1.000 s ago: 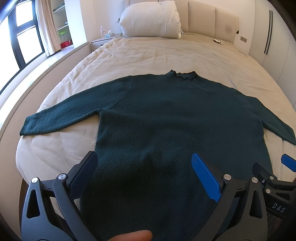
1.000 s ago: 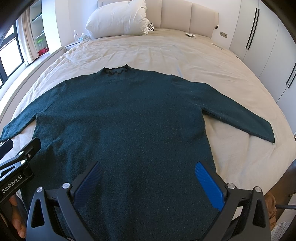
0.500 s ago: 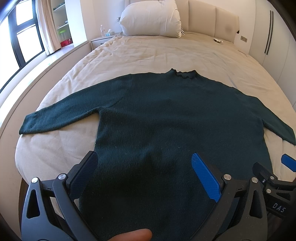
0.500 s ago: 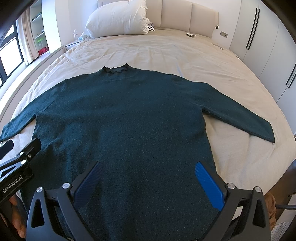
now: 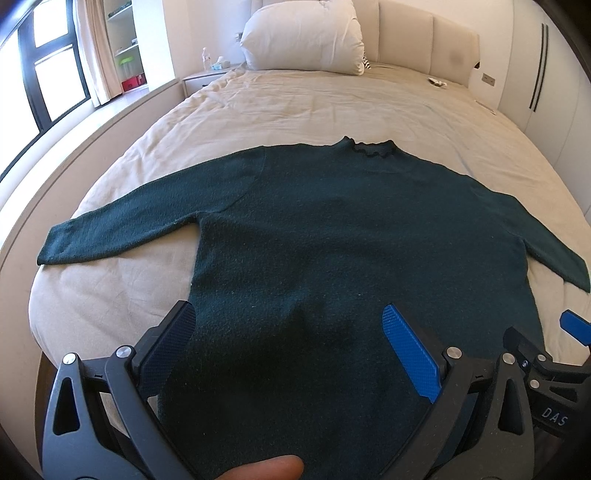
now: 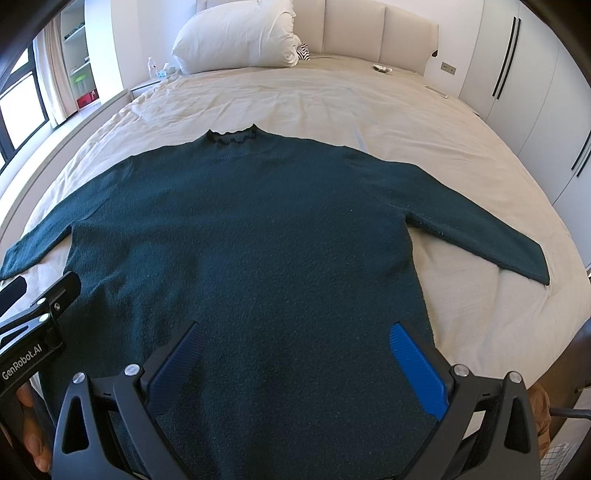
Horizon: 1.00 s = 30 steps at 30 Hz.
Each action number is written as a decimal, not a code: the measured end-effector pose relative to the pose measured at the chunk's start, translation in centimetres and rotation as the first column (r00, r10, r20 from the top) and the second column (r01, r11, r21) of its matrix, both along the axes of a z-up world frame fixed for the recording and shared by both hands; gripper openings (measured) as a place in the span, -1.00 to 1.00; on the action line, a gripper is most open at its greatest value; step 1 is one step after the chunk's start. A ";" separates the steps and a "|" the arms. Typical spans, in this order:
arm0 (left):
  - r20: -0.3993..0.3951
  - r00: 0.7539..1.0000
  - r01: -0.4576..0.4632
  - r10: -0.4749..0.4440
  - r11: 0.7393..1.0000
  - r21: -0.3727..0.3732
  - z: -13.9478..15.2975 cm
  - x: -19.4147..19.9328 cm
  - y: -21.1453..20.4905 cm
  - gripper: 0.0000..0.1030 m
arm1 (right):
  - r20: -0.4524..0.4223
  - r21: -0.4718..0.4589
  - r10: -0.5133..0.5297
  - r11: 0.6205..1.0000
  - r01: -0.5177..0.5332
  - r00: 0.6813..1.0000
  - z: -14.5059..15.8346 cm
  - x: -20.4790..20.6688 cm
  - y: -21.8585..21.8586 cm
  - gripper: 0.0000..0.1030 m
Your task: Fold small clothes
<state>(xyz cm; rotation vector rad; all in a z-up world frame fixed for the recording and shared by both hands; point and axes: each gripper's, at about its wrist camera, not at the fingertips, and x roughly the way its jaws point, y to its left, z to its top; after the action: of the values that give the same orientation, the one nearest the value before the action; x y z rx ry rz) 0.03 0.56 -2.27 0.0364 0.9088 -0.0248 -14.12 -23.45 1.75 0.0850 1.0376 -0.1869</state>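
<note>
A white pillow [image 5: 303, 35] leans against the padded headboard [image 5: 424, 40]; a nightstand [image 5: 201, 79] with a small bottle [image 5: 204, 59] sits beside the window [image 5: 44, 77]; white wardrobes [image 6: 535, 92] line the opposite wall.

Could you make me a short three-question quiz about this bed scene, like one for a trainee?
1. True or false: the sweater lies spread flat on the bed, both sleeves out to the sides.
2. How do the left gripper and right gripper stand? A: both open, holding nothing. B: both shut on the sweater. C: one open, one shut.
3. Fill in: at the head of the bed sits a white ____.

Key
1. True: nothing is folded yet.
2. A: each pair of fingers is spread wide above the lower part of the sweater.
3. pillow.
</note>
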 end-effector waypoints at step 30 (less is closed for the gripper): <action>-0.056 0.998 0.002 -0.023 0.939 -0.344 -1.0 2.2 4.9 1.00 | -0.012 0.011 0.012 1.000 -0.012 1.000 -0.3 0.8 0.6 1.00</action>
<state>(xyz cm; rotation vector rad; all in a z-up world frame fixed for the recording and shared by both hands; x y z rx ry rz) 2.26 5.46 -3.23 -0.2869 0.9530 -0.1976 -13.29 -22.89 1.41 0.0878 1.0509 -0.1708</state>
